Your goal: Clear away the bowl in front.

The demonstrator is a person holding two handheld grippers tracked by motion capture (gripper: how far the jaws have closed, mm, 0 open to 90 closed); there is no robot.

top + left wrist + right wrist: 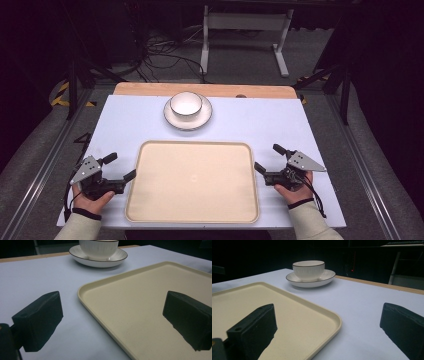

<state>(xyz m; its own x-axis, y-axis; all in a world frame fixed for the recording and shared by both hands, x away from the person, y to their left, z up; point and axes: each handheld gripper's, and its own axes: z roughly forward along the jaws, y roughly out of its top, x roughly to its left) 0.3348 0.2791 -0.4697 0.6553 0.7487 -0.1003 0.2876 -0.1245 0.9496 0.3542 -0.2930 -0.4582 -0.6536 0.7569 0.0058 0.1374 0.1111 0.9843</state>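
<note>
1. The high view looks forward and down over the whole surface (pixel 125 120).
2. Each tool's view sits low and close, facing inward across the tray (pixel 140 302).
3. All three views share the cup (pixel 309 269).

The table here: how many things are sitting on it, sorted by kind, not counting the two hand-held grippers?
Bowl: 1, white with a dark rim, standing on the plate.
Plate: 1, white, dark-rimmed, at the far middle of the table.
Tray: 1, cream, with nothing on it, at the near edge.
Total: 3
</note>
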